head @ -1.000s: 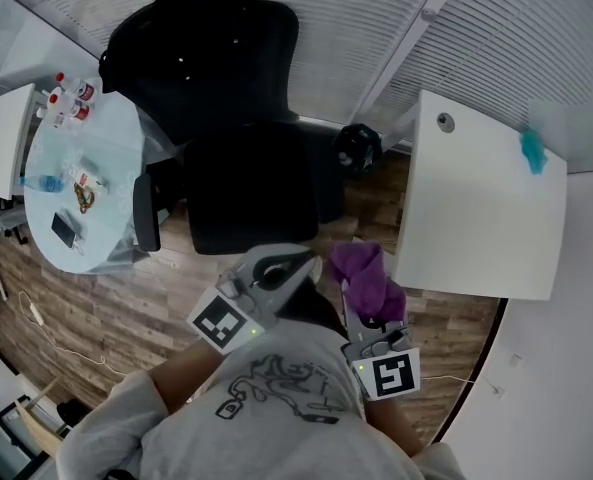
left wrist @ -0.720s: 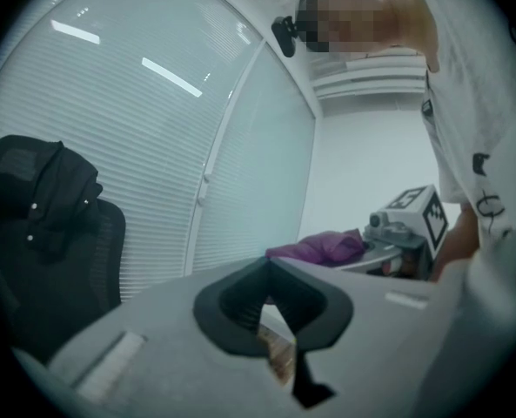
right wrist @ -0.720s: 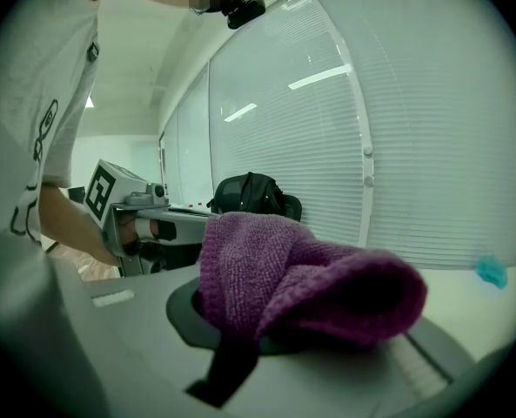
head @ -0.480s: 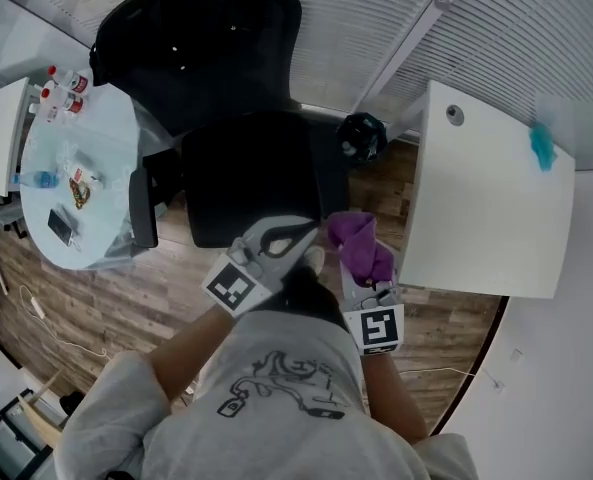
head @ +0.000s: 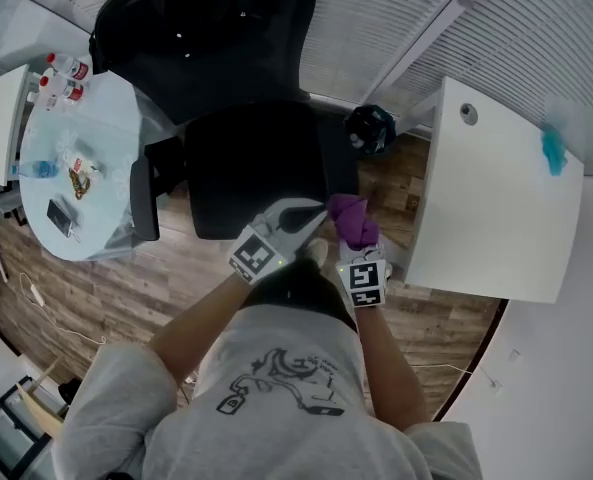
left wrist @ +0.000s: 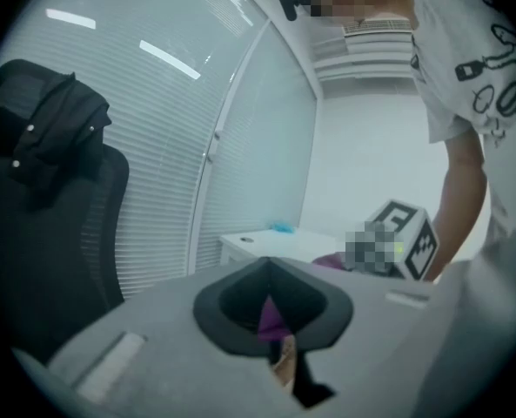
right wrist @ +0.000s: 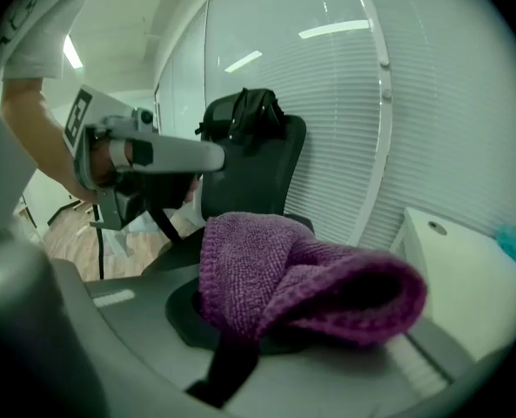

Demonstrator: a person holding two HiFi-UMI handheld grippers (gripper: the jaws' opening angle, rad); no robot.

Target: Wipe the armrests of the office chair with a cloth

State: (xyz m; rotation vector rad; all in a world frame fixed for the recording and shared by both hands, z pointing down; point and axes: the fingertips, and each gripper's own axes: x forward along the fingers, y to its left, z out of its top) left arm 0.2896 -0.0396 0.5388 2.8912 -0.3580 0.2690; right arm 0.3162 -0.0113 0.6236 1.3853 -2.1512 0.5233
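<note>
A black office chair [head: 256, 168] with a dark jacket over its backrest [head: 206, 28] faces me, one armrest [head: 144, 206] on its left and the other armrest [head: 338, 163] on its right. My right gripper [head: 349, 232] is shut on a bunched purple cloth [head: 352, 218] just off the seat's front right corner. In the right gripper view the cloth [right wrist: 284, 277] drapes over the right gripper [right wrist: 240, 338] and hides its fingertips. My left gripper [head: 314, 209] is shut with nothing in it, its tip beside the cloth. In the left gripper view the left gripper [left wrist: 271, 316] lets only a purple sliver show.
A round glass table [head: 106, 128] with bottles and a phone stands left of the chair. A white desk [head: 496, 198] with a teal item [head: 553, 150] stands at the right. A black round object [head: 371, 128] sits by the blinds. The floor [head: 96, 288] is wood.
Both grippers have moved forward towards the chair's front edge and closer together. The purple cloth stays in the right gripper, and the left gripper's tip now sits beside it.
</note>
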